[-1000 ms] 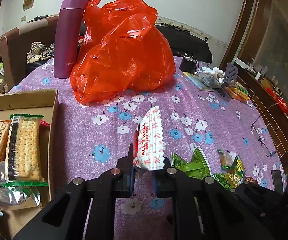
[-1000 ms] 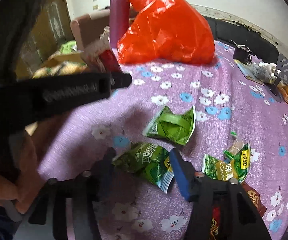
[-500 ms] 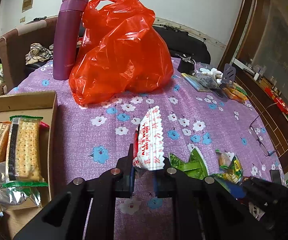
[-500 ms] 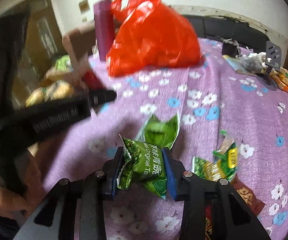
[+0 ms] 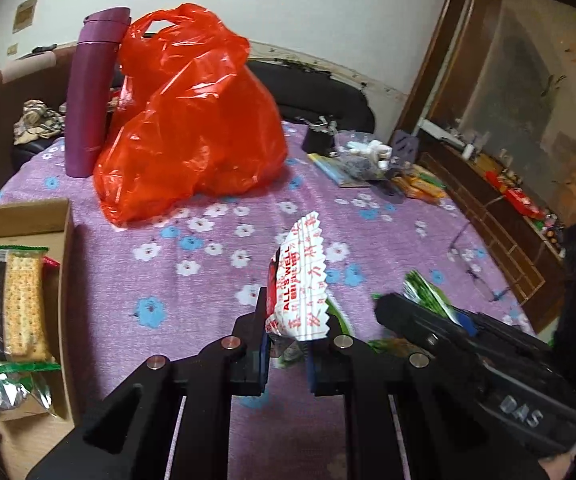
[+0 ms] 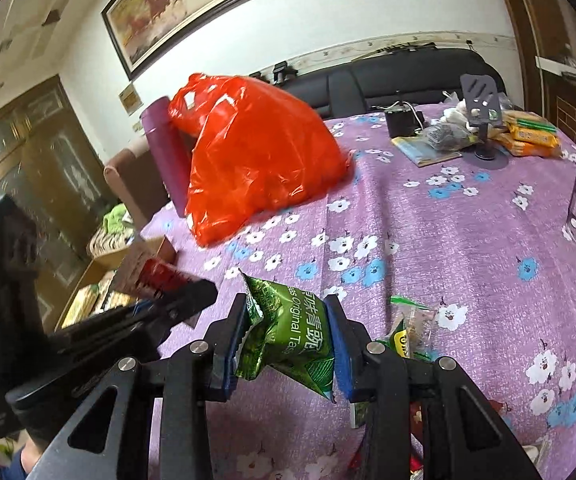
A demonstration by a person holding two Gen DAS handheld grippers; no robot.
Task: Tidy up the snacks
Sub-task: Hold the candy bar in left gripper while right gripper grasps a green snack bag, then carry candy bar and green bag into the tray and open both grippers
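Your left gripper (image 5: 285,344) is clamped on a white-and-red snack packet (image 5: 299,280), which stands upright between the jaws, its serrated edge on top, lifted clear of the purple floral tablecloth (image 5: 207,272). Your right gripper (image 6: 288,344) is squeezing a green pea-snack bag (image 6: 288,340), also raised off the cloth — the bag sits crumpled between the blue pads (image 6: 338,344).

At the left edge of the table lies an open cardboard box (image 5: 63,240) holding wrapped cracker packs (image 5: 19,304) and a silvery wrapper. In the left wrist view the box sits to the left of your left gripper, and your right gripper comes in from the lower right with its green bag poking out.

More loose snack packets (image 6: 412,332) lie on the cloth just right of your right gripper, near the front edge. Toward the far side of the table a full orange plastic bag (image 5: 191,120) sits beside an upright purple flask (image 5: 91,92); they look to be touching. At the far right corner lies a clutter of small items, among them orange packets (image 6: 532,136).
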